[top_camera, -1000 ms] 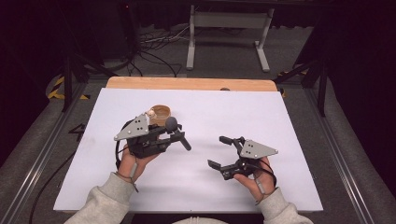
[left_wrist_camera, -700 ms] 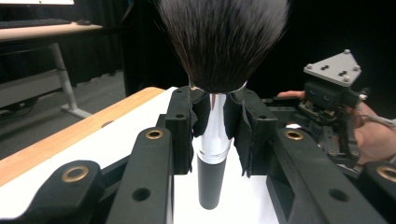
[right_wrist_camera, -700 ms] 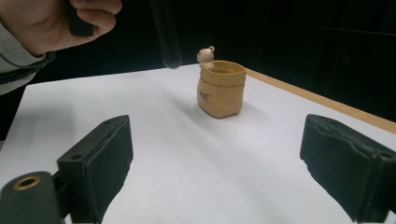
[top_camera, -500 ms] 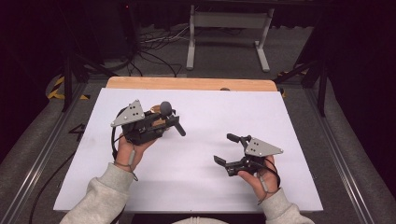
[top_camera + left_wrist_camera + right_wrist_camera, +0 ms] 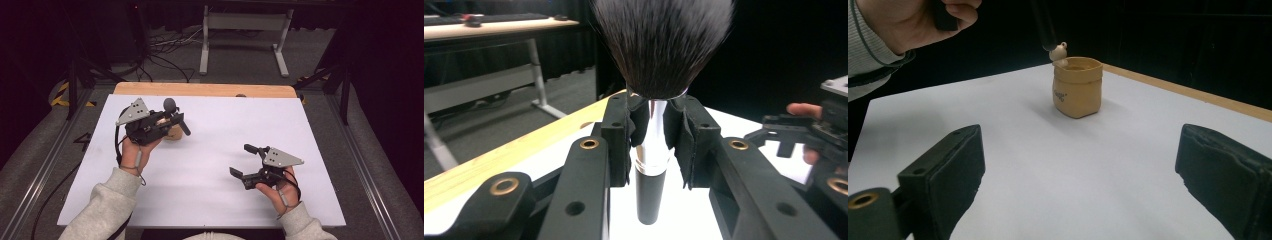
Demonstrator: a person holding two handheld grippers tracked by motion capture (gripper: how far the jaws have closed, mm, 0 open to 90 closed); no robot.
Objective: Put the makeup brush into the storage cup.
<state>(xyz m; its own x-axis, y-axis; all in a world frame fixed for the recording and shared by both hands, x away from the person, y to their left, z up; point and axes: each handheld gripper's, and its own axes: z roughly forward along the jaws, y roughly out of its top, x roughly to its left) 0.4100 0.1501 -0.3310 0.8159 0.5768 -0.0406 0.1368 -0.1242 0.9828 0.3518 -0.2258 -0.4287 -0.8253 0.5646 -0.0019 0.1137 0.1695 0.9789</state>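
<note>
While the left gripper [image 5: 172, 116] is clamping its jaws on a makeup brush [image 5: 659, 75], much of the brush is staying hard to read: in the left gripper view the dark bristle head is running off the top edge, and the black handle is dropping out of sight between the jaws at the bottom. In the high view the brush is showing as a small dark tuft above the gripper and a black handle slanting down to the right. The left hand [image 5: 137, 147] is gripping its tool from below, wrist bent, sleeve coming in from the lower left, holding the brush above the counter [image 5: 225, 200], which is covered in white with a wooden strip along the far edge. Just under and beside that gripper a small tan cup [image 5: 1077, 86], shaped like a soft sack, is standing upright on the counter; in the high view the gripper is covering most of it. In the right gripper view the cup's inside is too shallowly seen to tell what it is holding, and the tip of the brush handle is hovering just above its rim, by a small pale knob. The right gripper [image 5: 244, 161] is resting low, well apart from the cup, pointing left, its jaws standing wide with nothing between them, the right hand [image 5: 277, 187] cradling it from beneath.
</note>
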